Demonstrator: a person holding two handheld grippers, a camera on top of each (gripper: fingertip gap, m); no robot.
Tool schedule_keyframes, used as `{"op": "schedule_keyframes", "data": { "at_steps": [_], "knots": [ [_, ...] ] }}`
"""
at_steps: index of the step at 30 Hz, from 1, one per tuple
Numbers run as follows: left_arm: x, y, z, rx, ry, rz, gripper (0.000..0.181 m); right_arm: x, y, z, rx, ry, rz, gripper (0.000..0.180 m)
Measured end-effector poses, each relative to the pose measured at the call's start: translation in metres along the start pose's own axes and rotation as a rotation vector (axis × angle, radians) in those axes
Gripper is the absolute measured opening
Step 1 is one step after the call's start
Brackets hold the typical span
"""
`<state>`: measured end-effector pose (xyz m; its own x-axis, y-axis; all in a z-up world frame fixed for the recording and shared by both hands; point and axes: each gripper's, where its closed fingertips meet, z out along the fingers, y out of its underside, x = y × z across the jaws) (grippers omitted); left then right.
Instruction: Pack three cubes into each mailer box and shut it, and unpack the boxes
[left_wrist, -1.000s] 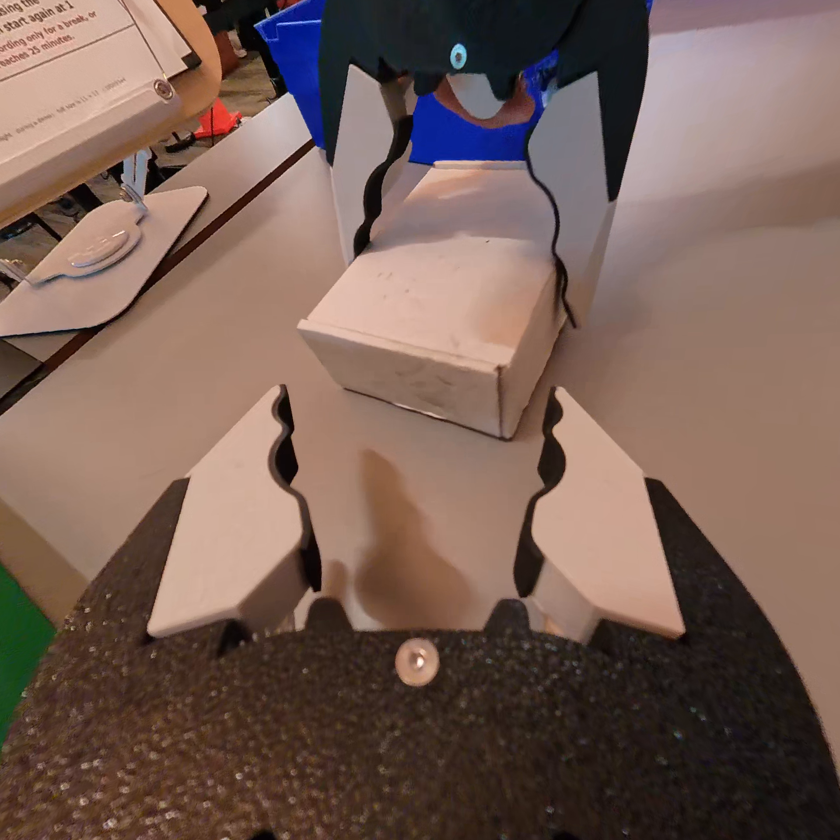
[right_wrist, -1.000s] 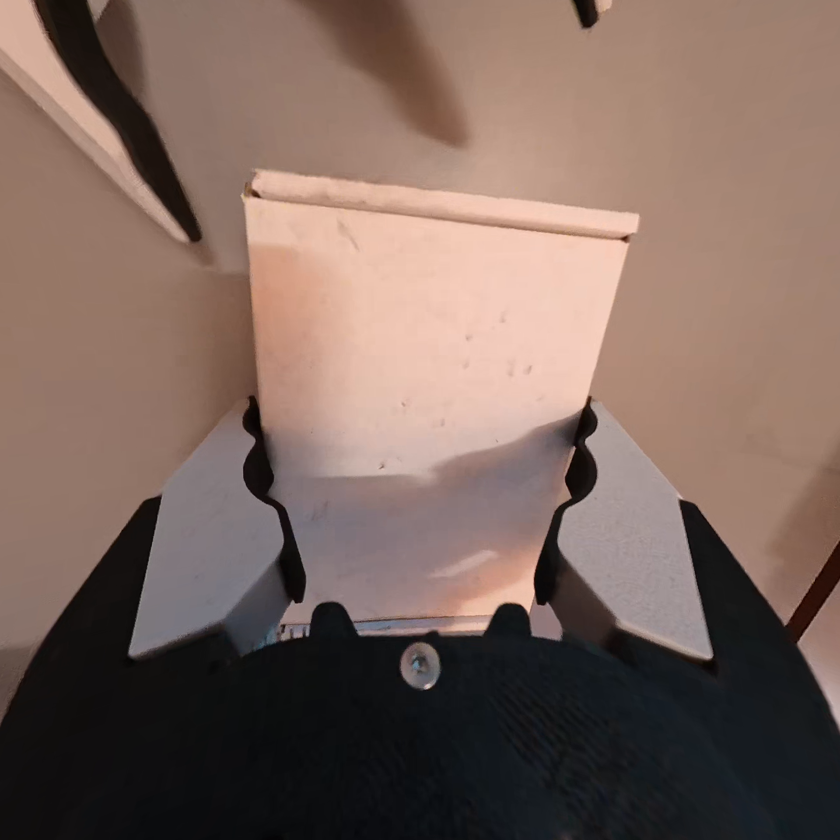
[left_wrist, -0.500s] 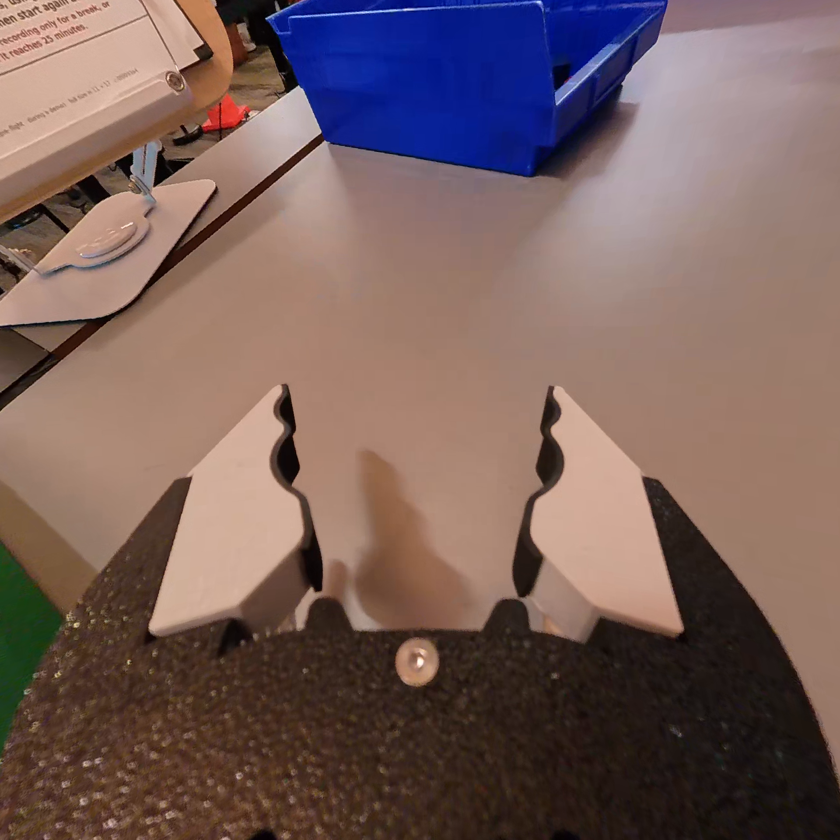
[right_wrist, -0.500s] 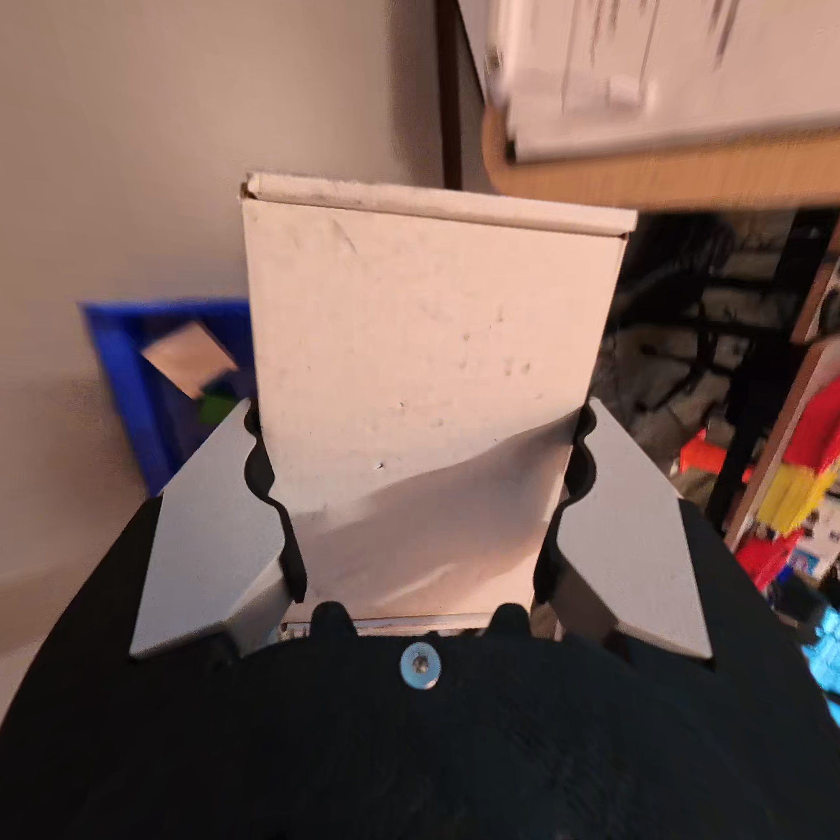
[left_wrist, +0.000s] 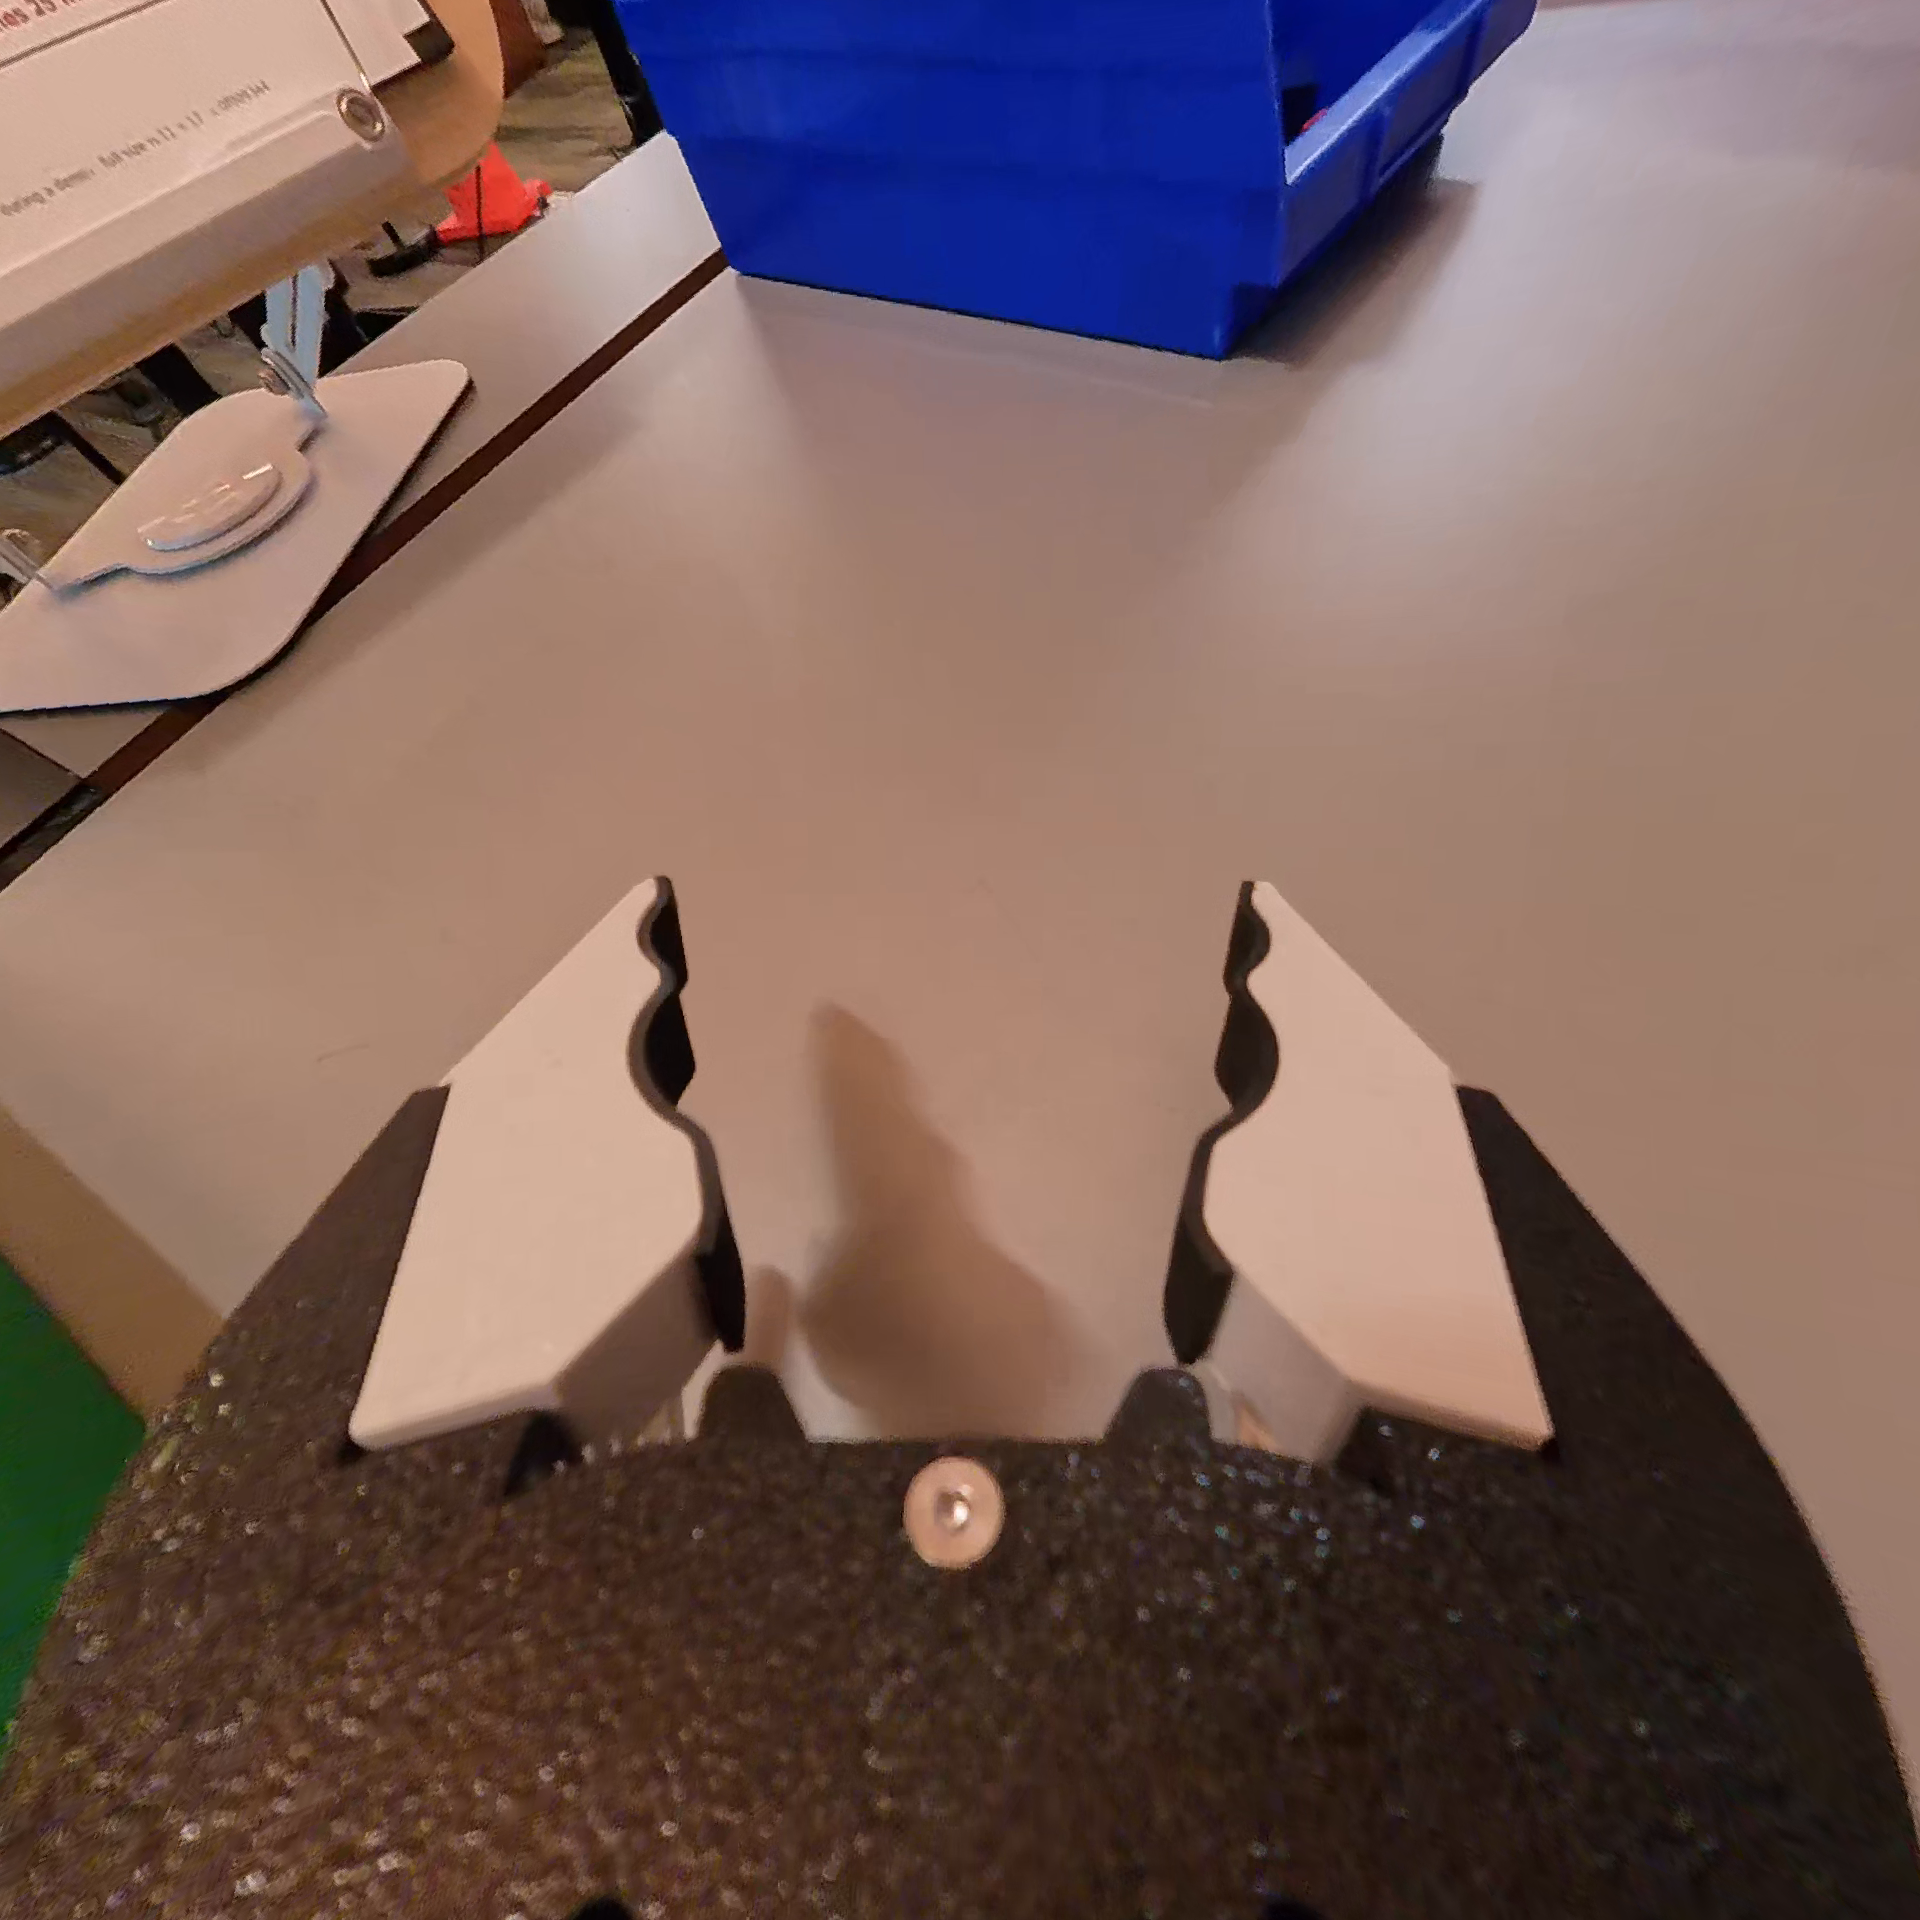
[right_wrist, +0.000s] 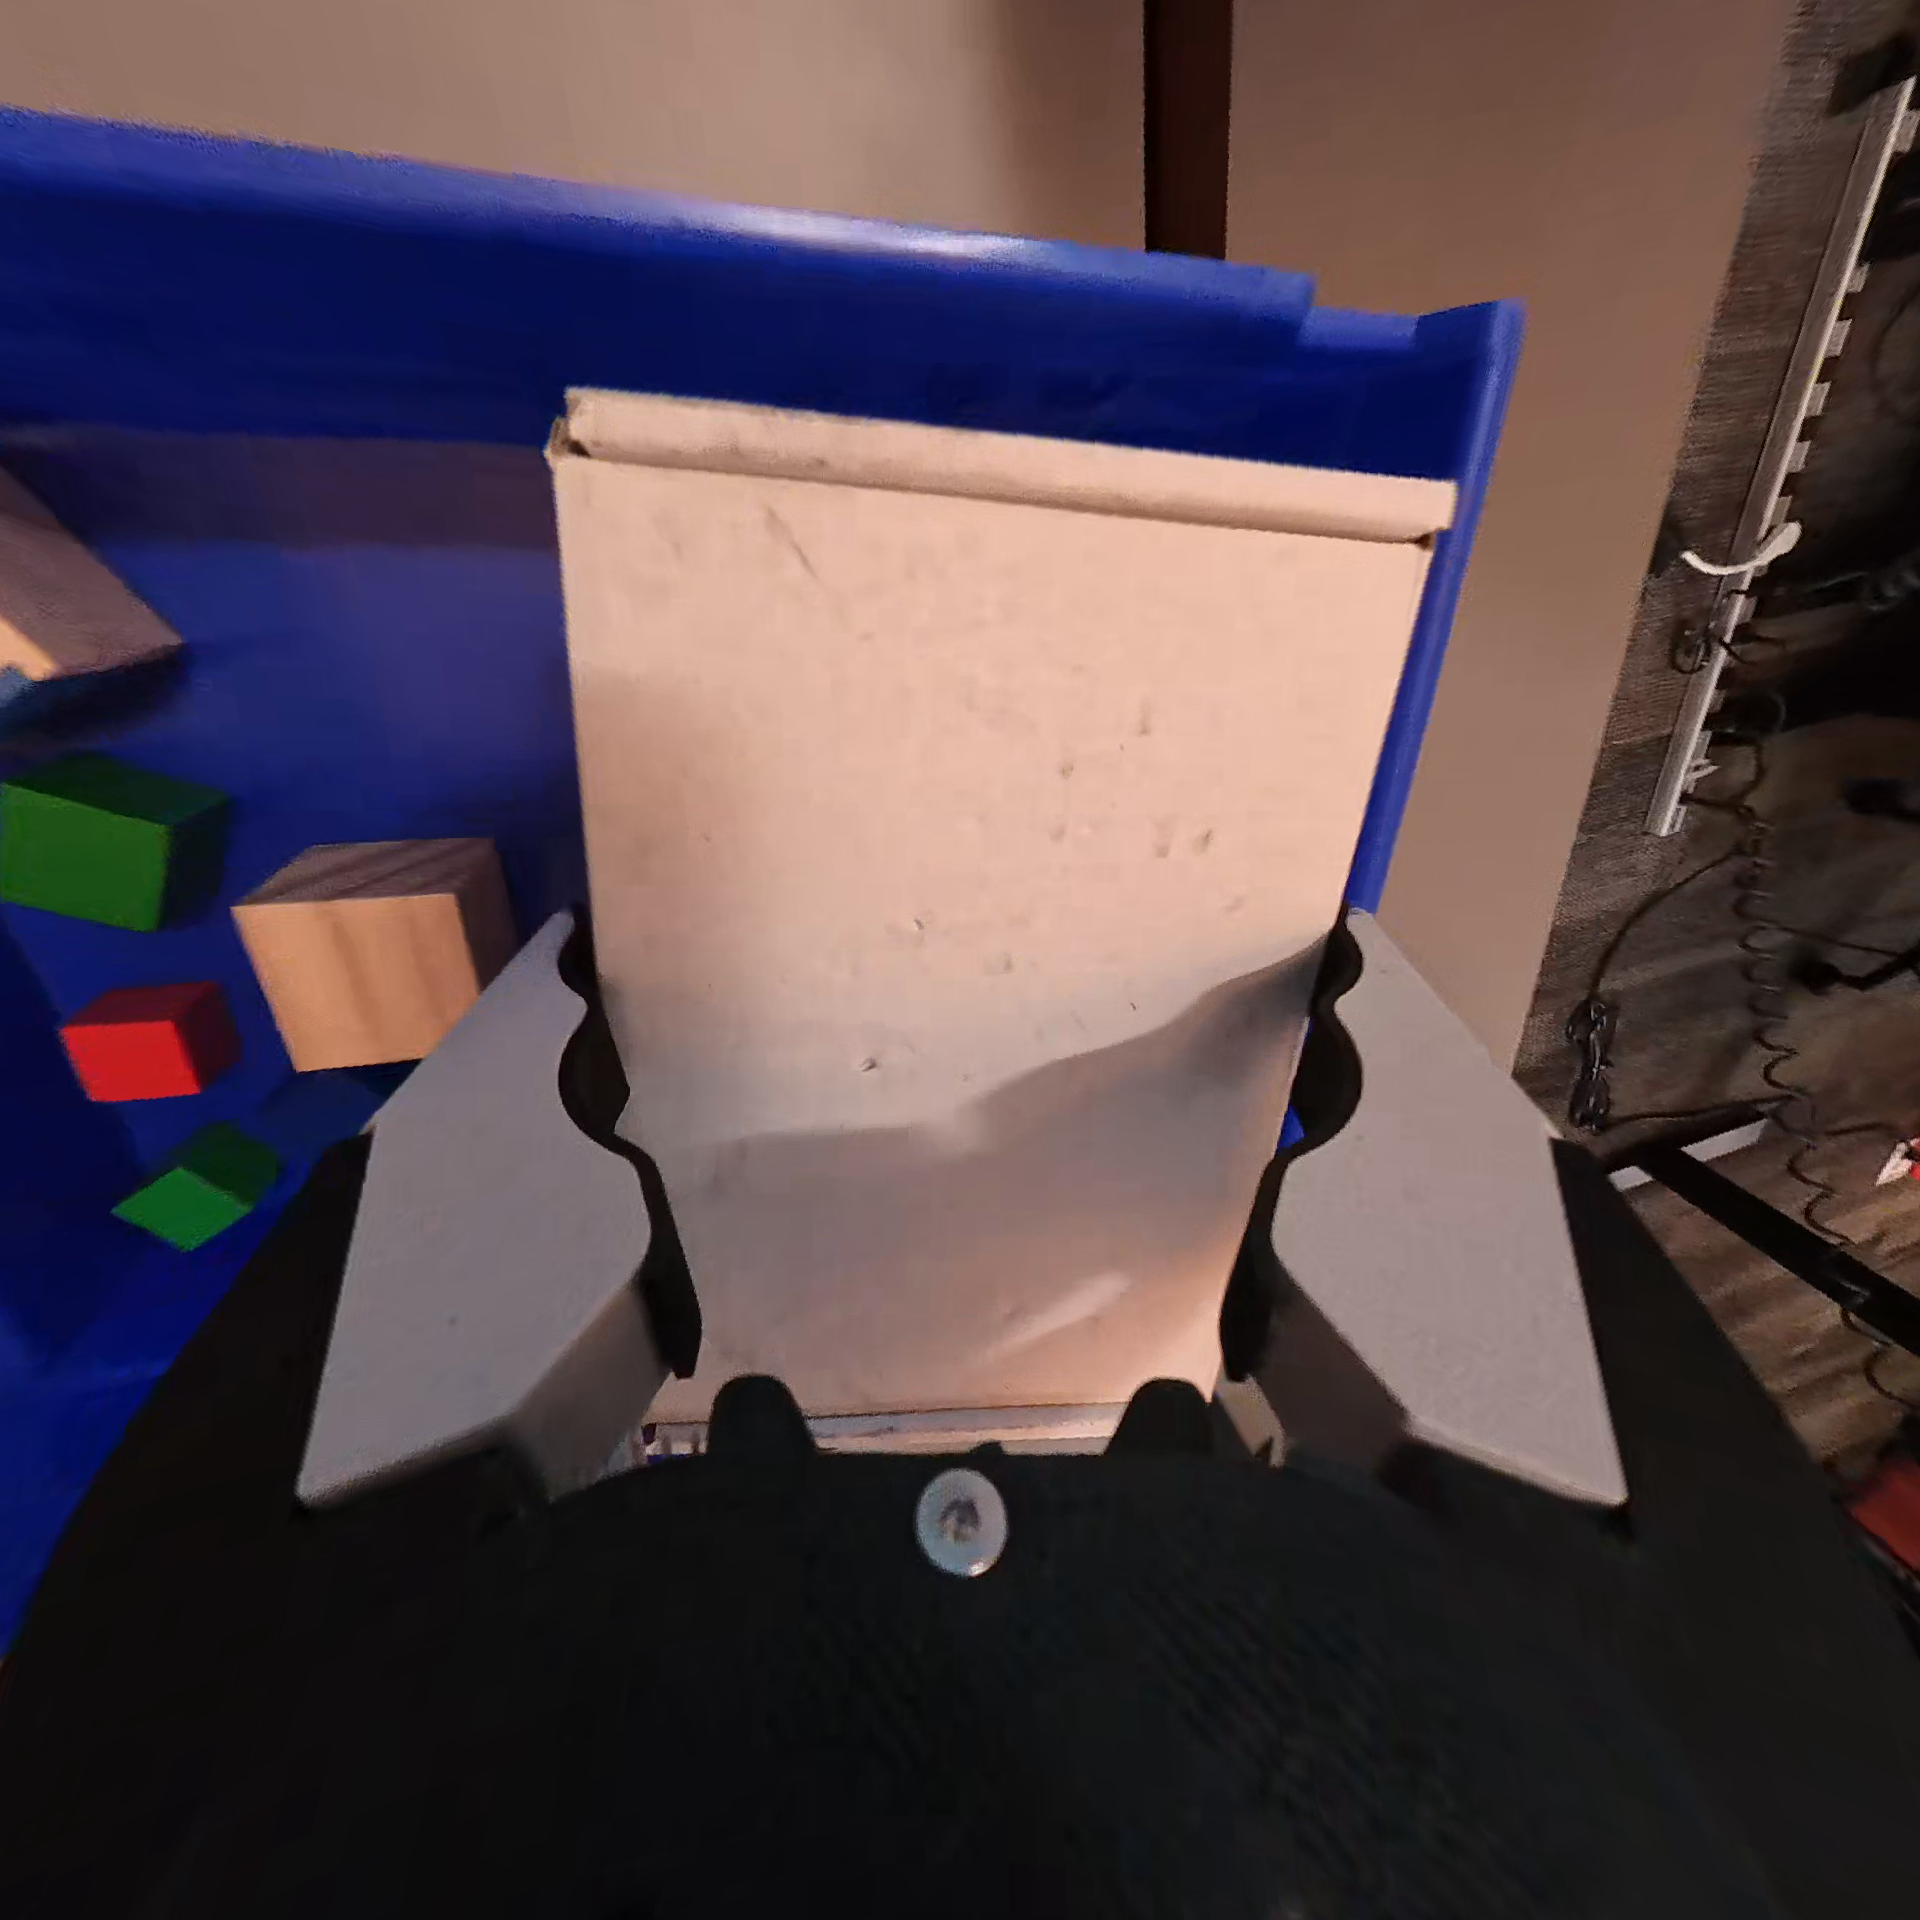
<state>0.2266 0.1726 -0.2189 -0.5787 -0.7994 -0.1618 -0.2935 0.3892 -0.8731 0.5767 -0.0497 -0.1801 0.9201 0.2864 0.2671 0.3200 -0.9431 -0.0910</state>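
Note:
My right gripper is shut on a closed white mailer box and holds it in the air over the blue bin. Inside the bin lie several cubes: a plain wooden cube, a green cube, a red cube, a smaller green cube and a wooden block at the left edge. My left gripper is open and empty, low over the grey table. The blue bin stands ahead of it at the far end.
A white sign on a stand with a flat base plate sits on the neighbouring table to the left. A dark seam separates the two tables. Cables and a rail are beyond the bin on the right.
My right gripper lifted the mailer box off the table in front of my left gripper and swung it over the blue bin. My left gripper stayed open and crept slightly toward the bin.

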Motion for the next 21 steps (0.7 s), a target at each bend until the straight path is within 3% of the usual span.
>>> {"op": "schedule_keyframes", "data": {
  "at_steps": [3, 7, 10, 14, 17, 21],
  "knots": [
    [0.001, 0.002, 0.001, -0.014, 0.001, 0.005, 0.102, 0.003, -0.003, 0.009, 0.009, -0.025, -0.017, 0.133],
    [-0.002, 0.002, 0.002, -0.019, -0.017, -0.003, 0.102, 0.022, 0.004, 0.005, -0.094, 0.118, -0.062, 0.138],
    [0.003, -0.007, 0.007, 0.007, -0.011, -0.011, 0.103, 0.028, 0.012, -0.015, -0.145, 0.217, -0.109, 0.136],
    [0.019, -0.041, 0.028, 0.073, 0.006, -0.081, 0.102, 0.006, 0.011, -0.06, -0.057, 0.332, 0.025, 0.126],
    [0.029, -0.075, 0.057, 0.092, -0.032, -0.137, 0.102, -0.032, 0.024, -0.097, 0.002, 0.555, 0.203, 0.112],
    [0.038, -0.126, 0.108, 0.138, -0.081, -0.25, 0.087, -0.133, 0.022, -0.11, 0.28, 0.689, 0.476, 0.095]
  ]
}}
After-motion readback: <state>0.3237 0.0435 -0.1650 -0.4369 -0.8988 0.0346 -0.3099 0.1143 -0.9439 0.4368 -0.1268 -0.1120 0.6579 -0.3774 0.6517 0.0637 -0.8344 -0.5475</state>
